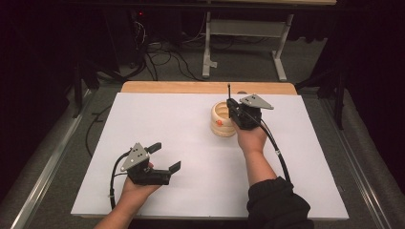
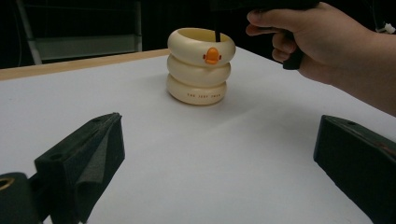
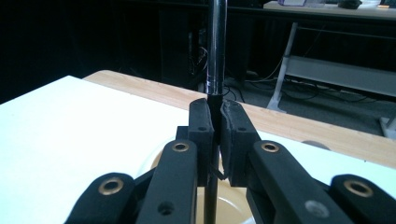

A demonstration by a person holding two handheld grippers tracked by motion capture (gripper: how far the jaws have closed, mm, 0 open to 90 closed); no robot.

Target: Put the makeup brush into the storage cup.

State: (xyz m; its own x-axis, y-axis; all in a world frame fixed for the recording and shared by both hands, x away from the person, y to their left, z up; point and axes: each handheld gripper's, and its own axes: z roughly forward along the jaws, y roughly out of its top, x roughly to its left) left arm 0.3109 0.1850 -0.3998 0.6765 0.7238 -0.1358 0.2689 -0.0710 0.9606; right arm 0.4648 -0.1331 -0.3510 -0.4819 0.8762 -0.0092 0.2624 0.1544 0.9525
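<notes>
A cream holder (image 1: 222,119) shaped like three stacked rings, with an orange duck beak (image 2: 212,56), stands on the white board (image 1: 191,143) right of centre. My right gripper (image 1: 231,107) hovers over its mouth, shut on a thin black pen (image 3: 215,56) that stands upright with its lower end inside the holder (image 3: 224,205). In the left gripper view the pen (image 2: 217,36) dips into the holder's opening. My left gripper (image 1: 165,157) rests low near the front left of the board, open, with nothing between its jaws.
The white board lies on a wooden tabletop (image 1: 205,87) whose far edge shows. Beyond it stand a metal table frame (image 1: 246,33) and tangled cables (image 1: 162,59) on the floor. A black cable (image 1: 279,152) trails from the right gripper along the forearm.
</notes>
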